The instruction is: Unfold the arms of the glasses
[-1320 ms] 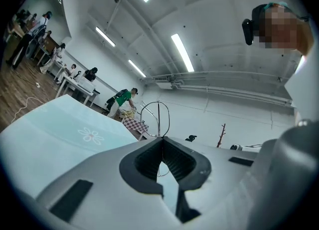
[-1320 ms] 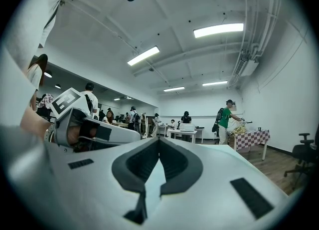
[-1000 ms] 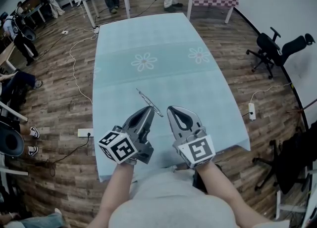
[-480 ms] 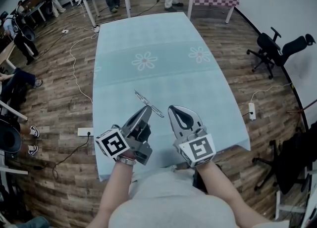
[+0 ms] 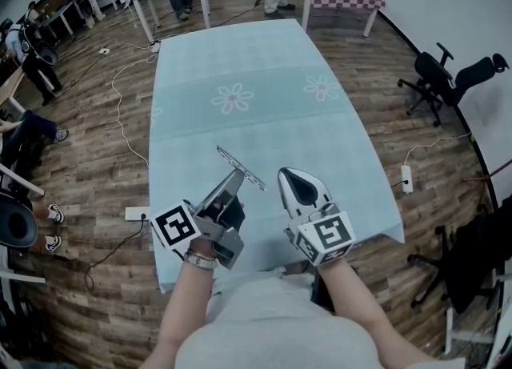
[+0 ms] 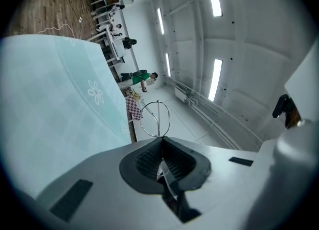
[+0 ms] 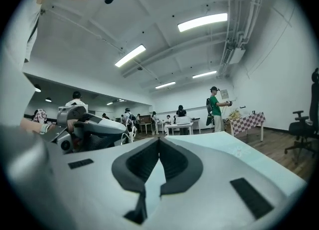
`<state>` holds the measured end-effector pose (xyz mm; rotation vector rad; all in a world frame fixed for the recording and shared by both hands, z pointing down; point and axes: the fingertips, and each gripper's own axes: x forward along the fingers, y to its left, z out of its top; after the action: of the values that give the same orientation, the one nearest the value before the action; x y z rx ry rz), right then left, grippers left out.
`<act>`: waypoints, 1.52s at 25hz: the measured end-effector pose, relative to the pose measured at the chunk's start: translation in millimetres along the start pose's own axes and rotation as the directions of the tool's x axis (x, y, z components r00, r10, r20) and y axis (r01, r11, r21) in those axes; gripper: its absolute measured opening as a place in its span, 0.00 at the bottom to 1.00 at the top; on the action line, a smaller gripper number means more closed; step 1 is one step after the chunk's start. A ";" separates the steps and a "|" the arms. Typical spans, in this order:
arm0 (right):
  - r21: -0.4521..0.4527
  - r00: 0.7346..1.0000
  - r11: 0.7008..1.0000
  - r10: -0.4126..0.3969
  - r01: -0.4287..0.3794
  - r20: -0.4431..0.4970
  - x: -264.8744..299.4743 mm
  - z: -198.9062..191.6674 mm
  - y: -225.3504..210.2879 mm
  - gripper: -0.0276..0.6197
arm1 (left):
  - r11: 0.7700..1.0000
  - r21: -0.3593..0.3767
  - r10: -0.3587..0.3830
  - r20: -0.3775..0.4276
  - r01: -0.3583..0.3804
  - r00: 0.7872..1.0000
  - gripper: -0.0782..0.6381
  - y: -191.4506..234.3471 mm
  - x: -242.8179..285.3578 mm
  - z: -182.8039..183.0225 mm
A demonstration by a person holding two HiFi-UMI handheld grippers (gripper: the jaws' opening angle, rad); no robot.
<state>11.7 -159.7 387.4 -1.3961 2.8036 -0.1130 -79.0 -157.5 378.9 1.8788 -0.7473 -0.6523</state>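
wood-plank floor (image 5: 96,167) is running all round a long table (image 5: 240,63); its pale blue-green checked cloth is showing printed flowers. people are standing by white desks at the far end, and a black office chair (image 5: 448,79) is sitting off to the right. left gripper (image 5: 238,175) is hovering over the table's near end, its dark ribbed pads (image 6: 147,161) pinching the glasses (image 5: 228,155): thin wire frame, one round rim poking out past the tips. right gripper (image 5: 290,175) is hanging just beside it, jaws pressed together on nothing.
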 end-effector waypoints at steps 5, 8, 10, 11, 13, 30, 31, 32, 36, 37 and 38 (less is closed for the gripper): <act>0.070 1.000 0.997 -0.012 0.011 0.004 0.9 17.1 -19.6 0.05 | 1.000 -0.002 0.000 -0.009 0.000 1.000 0.12 -1.9 0.9 1.9; 0.072 1.000 0.997 0.016 -0.015 -0.004 2.6 26.7 -23.6 0.05 | 1.000 -0.018 0.006 -0.016 -0.006 1.000 0.12 -2.4 0.8 1.3; 0.052 0.999 0.998 0.047 -0.046 -0.021 4.6 28.5 -22.3 0.05 | 0.999 -0.032 0.007 -0.018 -0.008 1.000 0.12 -2.4 1.4 1.3; 0.036 0.997 0.997 0.066 -0.064 -0.030 4.9 28.1 -21.0 0.05 | 0.999 -0.039 0.006 -0.018 -0.007 1.000 0.12 -2.5 1.9 1.2; -0.001 0.994 0.995 0.098 -0.098 -0.049 4.1 25.5 -18.1 0.05 | 0.999 -0.049 0.007 -0.021 -0.008 1.000 0.13 -2.5 2.4 1.1; -0.102 0.929 0.931 0.331 -0.350 -0.164 -17.1 -12.4 8.8 0.07 | 0.992 -0.126 -0.015 -0.215 -0.012 0.976 0.13 1.3 8.6 -18.9; -0.097 0.920 0.924 0.350 -0.370 -0.176 -19.9 -16.7 12.2 0.12 | 0.991 -0.132 -0.018 -0.222 -0.012 0.975 0.12 1.2 8.7 -20.5; -0.091 0.912 0.918 0.366 -0.387 -0.186 -22.6 -20.7 15.4 0.18 | 0.990 -0.138 -0.020 -0.227 -0.012 0.974 0.13 1.3 8.5 -21.8; -0.099 0.891 0.899 0.400 -0.427 -0.214 -29.3 -31.4 26.4 0.21 | 0.987 -0.162 -0.018 -0.241 -0.022 0.970 0.12 1.4 5.8 -23.2; -0.101 0.887 0.895 0.406 -0.435 -0.221 -30.5 -33.8 28.8 0.21 | 0.986 -0.166 -0.019 -0.244 -0.023 0.970 0.12 1.4 5.6 -23.2; -0.102 0.883 0.892 0.410 -0.441 -0.229 -31.3 -36.6 30.7 0.21 | 0.985 -0.171 -0.020 -0.245 -0.023 0.969 0.12 1.5 5.8 -23.1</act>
<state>4.7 -114.1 421.0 -0.7826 3.2752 -0.0395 -58.9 -148.7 388.4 1.7590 -0.5144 -0.4558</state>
